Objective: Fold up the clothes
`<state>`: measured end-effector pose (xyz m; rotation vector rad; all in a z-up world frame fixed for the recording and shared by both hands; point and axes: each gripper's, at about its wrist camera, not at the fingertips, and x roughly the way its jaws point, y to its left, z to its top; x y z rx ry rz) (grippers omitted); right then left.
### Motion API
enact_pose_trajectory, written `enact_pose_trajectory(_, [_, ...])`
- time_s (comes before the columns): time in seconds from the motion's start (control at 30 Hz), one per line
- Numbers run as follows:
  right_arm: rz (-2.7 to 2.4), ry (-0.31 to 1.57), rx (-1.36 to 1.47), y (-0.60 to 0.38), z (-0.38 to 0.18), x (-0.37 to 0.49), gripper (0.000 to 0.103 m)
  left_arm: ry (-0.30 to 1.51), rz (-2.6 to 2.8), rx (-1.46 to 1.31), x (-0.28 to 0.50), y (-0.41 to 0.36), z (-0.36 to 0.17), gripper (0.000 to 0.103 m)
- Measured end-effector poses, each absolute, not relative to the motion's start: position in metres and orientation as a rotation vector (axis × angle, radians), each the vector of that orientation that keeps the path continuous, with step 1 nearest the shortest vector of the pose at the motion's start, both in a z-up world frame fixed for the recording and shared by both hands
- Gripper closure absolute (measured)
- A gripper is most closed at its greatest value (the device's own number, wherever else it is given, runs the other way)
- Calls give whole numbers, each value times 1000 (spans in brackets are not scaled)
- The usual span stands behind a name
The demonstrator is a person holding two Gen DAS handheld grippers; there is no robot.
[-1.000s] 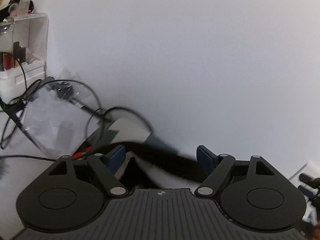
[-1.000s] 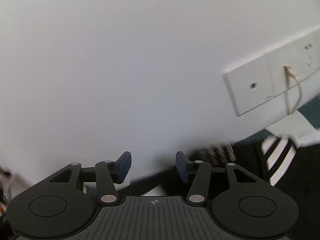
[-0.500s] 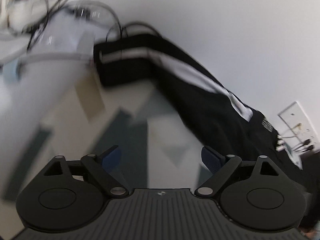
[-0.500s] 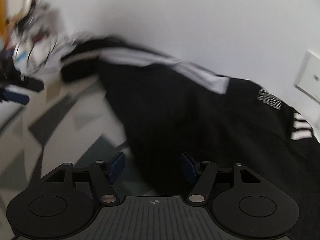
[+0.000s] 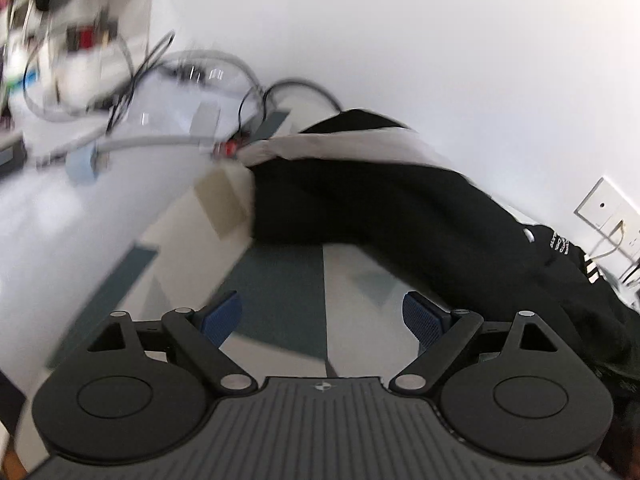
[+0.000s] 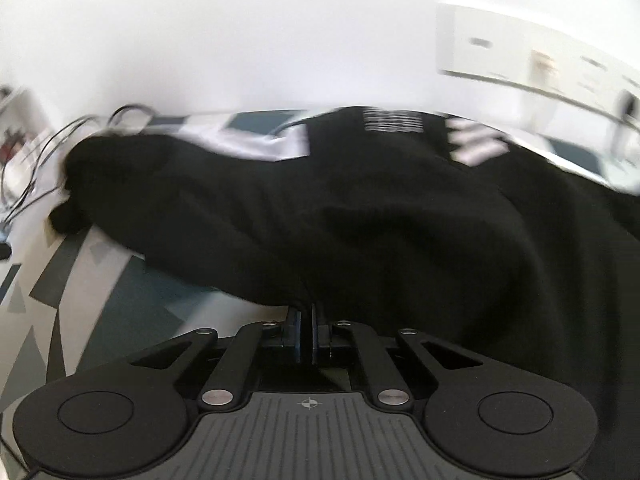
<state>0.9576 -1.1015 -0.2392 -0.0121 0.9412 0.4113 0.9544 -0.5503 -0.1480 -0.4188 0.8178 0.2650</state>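
Observation:
A black garment (image 5: 400, 208) with white stripes and white lettering lies along the wall on a white and teal patterned cloth (image 5: 280, 288). In the left wrist view my left gripper (image 5: 322, 318) is open and empty above the cloth, just short of the garment's near edge. In the right wrist view the garment (image 6: 360, 208) fills the middle. My right gripper (image 6: 306, 320) is shut on the garment's near edge, with black fabric pinched between the blue pads.
A clear plastic box (image 5: 80, 32), black cables (image 5: 256, 96) and a clear sheet lie at the far left. A white wall socket plate (image 5: 604, 208) with plugged cords is at the right by the wall; it also shows in the right wrist view (image 6: 520, 48).
Both grippers tilted down from the wall toward the garment. My right gripper, open before, has closed on the garment's edge. My left gripper stayed open and moved nearer the garment.

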Motion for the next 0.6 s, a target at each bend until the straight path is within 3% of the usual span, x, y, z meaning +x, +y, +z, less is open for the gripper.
enact_pose_trajectory(0.07, [328, 943, 1, -1121, -233, 946, 95, 842, 268, -432, 949, -547, -157, 14])
enact_pose_trajectory(0.27, [266, 941, 180, -1142, -213, 935, 69, 908, 153, -363, 956, -547, -186, 14])
enact_pose_trajectory(0.37, [278, 911, 155, -1126, -199, 937, 66, 870, 178, -334, 960, -545, -193, 14])
enact_pose_trajectory(0.6, [256, 885, 122, -1095, -192, 940, 44, 843, 179, -454, 983, -526, -212, 14])
